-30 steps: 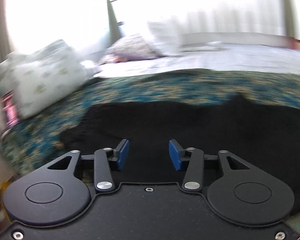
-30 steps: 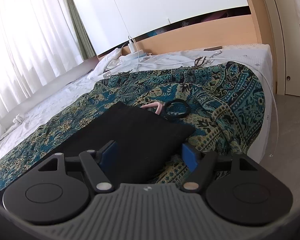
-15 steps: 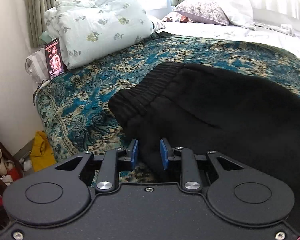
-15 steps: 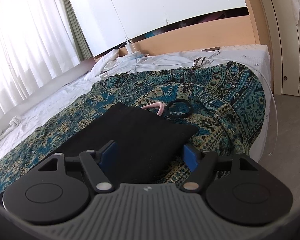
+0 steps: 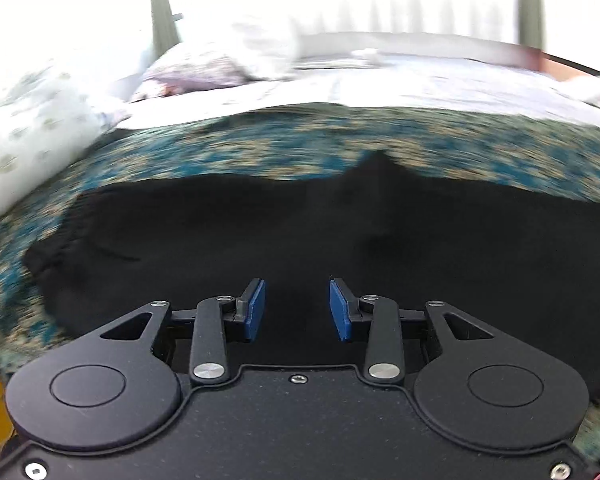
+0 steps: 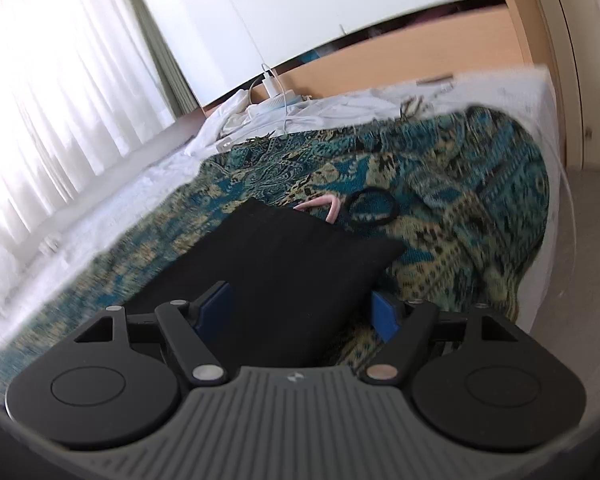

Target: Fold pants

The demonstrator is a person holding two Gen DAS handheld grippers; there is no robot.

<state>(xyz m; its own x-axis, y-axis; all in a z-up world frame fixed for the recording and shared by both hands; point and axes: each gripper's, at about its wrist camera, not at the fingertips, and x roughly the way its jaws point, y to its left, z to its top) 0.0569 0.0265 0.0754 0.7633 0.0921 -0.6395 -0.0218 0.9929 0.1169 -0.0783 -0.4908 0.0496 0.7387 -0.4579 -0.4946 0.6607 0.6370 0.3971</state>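
Observation:
Black pants [image 5: 300,236] lie flat on a blue and tan patterned bedspread [image 5: 260,148]. In the left wrist view the waistband end [image 5: 56,248] is at the left. My left gripper [image 5: 297,310] is open and empty, low over the pants' near edge. In the right wrist view the leg end of the pants [image 6: 296,264] lies on the bedspread [image 6: 460,208]. My right gripper [image 6: 298,312] is wide open and empty, its jaws either side of the leg near its hem.
Pillows [image 5: 28,136] lie at the head of the bed. A pink hanger [image 6: 328,208] and a black ring [image 6: 372,206] lie just beyond the leg hem. White cloths and a charger [image 6: 276,96] sit by the wooden footboard. The bed's edge drops to the floor [image 6: 588,240] at right.
My left gripper opened wider and swung from the waistband corner back over the middle of the pants. My right gripper tilted and moved slightly, still open over the leg end.

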